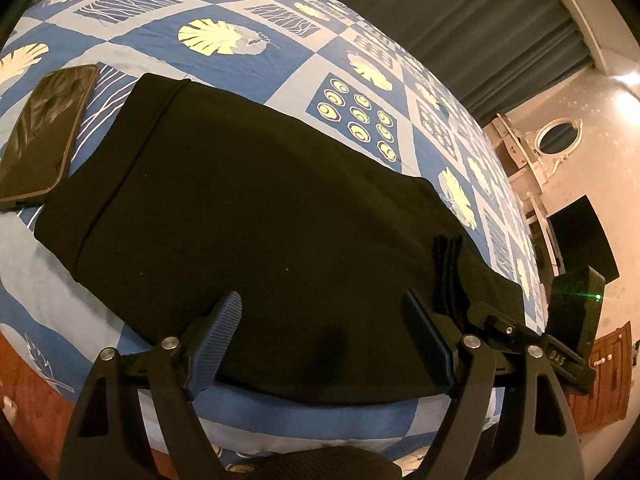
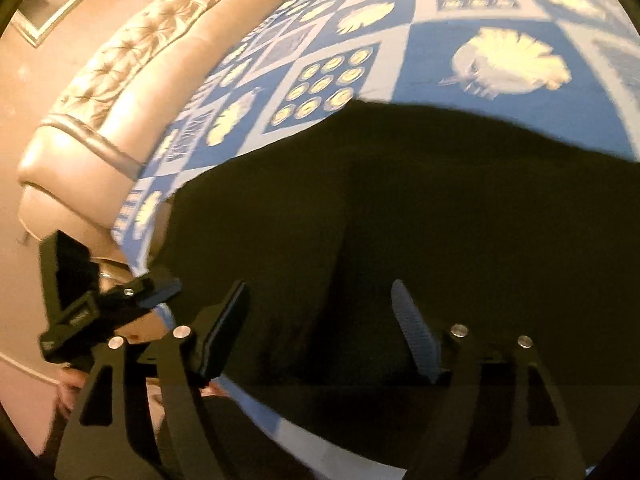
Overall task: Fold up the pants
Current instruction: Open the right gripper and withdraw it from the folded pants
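Left tool fingers spread wide, right tool likewise spread, both angled downward

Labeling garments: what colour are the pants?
Plain black, no visible pattern; the pants show best in the left wrist view.

Left claw: both ribbed blue fingers spread wide apart, nothing between them, poised over the near edge of the pants. The pants — black, folded into a broad flat slab — lie on the bed, which carries a blue-and-white patchwork cover with leaf prints. Stacked fabric layers show at the slab's right end. A dark phone lies on the cover just beside the left end of the pants. The right claw sits at that right end — its grip state cannot be told.
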Demonstrator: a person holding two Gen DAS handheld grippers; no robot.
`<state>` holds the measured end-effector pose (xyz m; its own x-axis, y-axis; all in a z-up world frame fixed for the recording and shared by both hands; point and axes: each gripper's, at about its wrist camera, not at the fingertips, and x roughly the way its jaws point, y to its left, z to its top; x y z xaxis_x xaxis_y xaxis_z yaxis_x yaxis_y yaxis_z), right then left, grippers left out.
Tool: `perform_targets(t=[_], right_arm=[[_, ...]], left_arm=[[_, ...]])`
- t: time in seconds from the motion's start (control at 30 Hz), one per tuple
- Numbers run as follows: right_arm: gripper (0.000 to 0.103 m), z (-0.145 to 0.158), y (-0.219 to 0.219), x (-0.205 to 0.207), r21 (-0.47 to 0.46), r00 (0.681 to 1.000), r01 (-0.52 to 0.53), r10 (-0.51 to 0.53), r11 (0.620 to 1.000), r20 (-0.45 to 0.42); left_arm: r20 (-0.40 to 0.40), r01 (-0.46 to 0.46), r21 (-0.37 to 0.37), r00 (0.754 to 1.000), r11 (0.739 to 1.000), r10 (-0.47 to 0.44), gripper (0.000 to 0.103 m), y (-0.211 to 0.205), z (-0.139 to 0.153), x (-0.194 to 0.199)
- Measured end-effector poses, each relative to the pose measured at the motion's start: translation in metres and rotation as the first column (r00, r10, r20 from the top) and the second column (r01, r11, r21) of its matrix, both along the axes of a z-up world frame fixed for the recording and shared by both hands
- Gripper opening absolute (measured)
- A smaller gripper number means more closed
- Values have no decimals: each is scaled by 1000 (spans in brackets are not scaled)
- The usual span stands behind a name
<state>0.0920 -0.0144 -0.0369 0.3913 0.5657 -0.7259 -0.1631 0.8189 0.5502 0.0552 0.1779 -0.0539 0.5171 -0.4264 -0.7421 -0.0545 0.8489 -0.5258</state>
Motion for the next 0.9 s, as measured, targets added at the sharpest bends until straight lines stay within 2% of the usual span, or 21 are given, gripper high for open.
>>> perform_targets(t=[0.13,0.2,0.3,0.43,0.5,0.53,0.63,0.73,0.83,0.9], right_arm=[[81,7,-9,-5,153,999,-21,25,988,-21],[81,21,-22,-14,201,1000,-30,29,979,9],[81,50,-63,-31,186,997,-14,-1,982,81],[81,65,-155,-50,128,987,129,-140,983,80],[81,59,-199,-59,74,973,221,-226,972,56],[81,49,-226,-65,73,962,269,-271,960,21],[81,19,-263,-77,103,945,324,-318,940,-78],[81,-8,-264,-81,196,950,301,-273,933,-154],[81,-25,-256,-77,232,954,271,-228,934,-196],[66,-24,-249,-72,196,963,230,-193,953,-189]], left_arm=[[4,4,-11,1000,1000,-4,81,2,-1,-1],[4,0,-24,1000,1000,0,81,3,-1,-2],[6,2,-35,1000,999,-2,81,5,-2,-2],[6,-4,-43,1000,999,5,81,6,-3,-3],[9,-3,-37,1000,999,4,81,6,-3,-2],[11,0,-33,1000,999,1,81,6,-3,-2],[18,5,-12,1000,1000,-5,81,4,-3,-1],[20,5,6,1000,1000,-6,81,0,-2,-3],[17,7,27,1000,1000,-7,81,-3,-2,-3],[16,6,37,1000,999,-7,81,-4,-2,-4]])
